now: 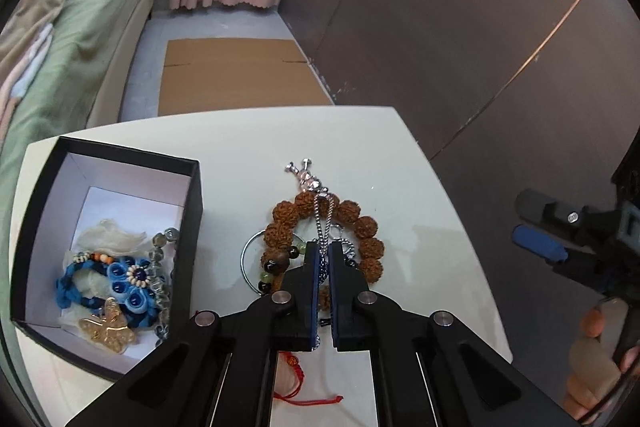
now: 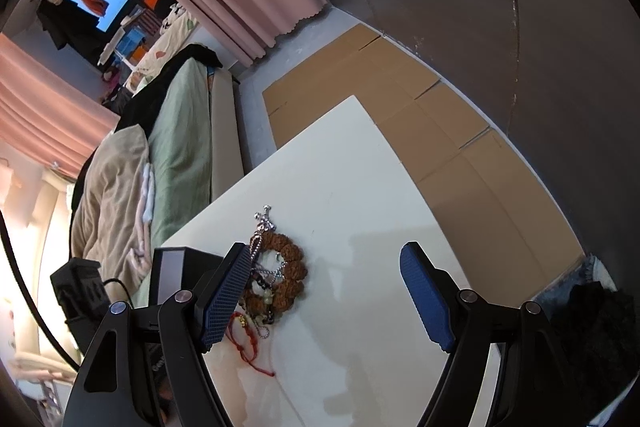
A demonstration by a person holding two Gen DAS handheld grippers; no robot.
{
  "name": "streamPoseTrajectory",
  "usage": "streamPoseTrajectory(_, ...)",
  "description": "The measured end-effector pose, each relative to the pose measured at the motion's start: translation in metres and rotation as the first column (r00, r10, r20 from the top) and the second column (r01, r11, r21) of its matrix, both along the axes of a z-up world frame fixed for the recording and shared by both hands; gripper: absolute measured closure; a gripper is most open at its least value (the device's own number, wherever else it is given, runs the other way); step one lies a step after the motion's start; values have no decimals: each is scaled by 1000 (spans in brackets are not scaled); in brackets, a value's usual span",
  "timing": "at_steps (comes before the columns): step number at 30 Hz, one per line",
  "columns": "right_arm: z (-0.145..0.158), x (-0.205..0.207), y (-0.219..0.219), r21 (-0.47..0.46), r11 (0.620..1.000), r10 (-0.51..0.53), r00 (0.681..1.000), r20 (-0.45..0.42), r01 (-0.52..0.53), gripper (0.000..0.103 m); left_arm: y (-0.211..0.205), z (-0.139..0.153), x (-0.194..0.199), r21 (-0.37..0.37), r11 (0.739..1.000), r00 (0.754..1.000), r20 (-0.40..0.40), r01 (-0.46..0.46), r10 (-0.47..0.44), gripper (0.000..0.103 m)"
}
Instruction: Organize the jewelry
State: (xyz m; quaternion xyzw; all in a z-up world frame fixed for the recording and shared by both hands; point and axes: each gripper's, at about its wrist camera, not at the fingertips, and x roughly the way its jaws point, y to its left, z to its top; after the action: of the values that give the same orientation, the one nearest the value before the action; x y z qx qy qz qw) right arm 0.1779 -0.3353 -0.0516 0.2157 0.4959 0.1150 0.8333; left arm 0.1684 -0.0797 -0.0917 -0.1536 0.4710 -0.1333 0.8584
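Note:
My left gripper [image 1: 324, 251] is shut on a silver chain necklace [image 1: 323, 215] whose pendant [image 1: 304, 173] lies beyond a brown seed-bead bracelet [image 1: 360, 227]. A dark bead bracelet [image 1: 276, 267], a thin silver ring [image 1: 247, 259] and a red cord [image 1: 296, 393] lie by it on the white table [image 1: 400, 163]. A black box [image 1: 120, 163] at the left holds blue fabric flowers [image 1: 128, 283], a gold butterfly [image 1: 107, 327] and beads. My right gripper [image 2: 324, 259] is open above the table, right of the jewelry pile [image 2: 280, 275].
A bed with green bedding [image 1: 60, 59] runs along the left. Flat cardboard [image 1: 232, 75] lies on the floor behind the table, next to a dark wall [image 1: 460, 27]. The right gripper and the hand holding it [image 1: 592, 355] show beyond the table's right edge.

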Motion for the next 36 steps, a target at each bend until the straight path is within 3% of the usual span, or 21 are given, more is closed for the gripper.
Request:
streamPoseTrajectory(10, -2, -3, 7, 3, 1000, 29, 1000, -7, -29, 25, 18, 31, -18, -100, 995, 996, 80, -24, 32, 100)
streamPoseTrajectory(18, -24, -4, 38, 105, 986, 138, 988, -72, -130, 26, 34, 68, -36, -166, 985, 980, 185, -38, 69, 100)
streamPoseTrajectory(20, -30, -3, 45, 105, 985, 148, 986, -83, -139, 31, 41, 78, -40, -185, 982, 975, 207, -47, 85, 100)
streamPoseTrajectory(26, -46, 5, 58, 103, 985, 154, 979, -131, -141, 42, 55, 111, -56, -199, 978, 950, 286, -68, 125, 100)
streamPoseTrajectory(30, -47, 8, 72, 107, 979, 184, 976, -119, -172, 43, 64, 134, -61, -195, 976, 935, 319, -94, 154, 100)
streamPoseTrajectory(36, -50, 16, 108, -5, 965, 262, 959, -107, -264, 52, 74, 161, -68, -155, 981, 921, 354, -116, 165, 100)
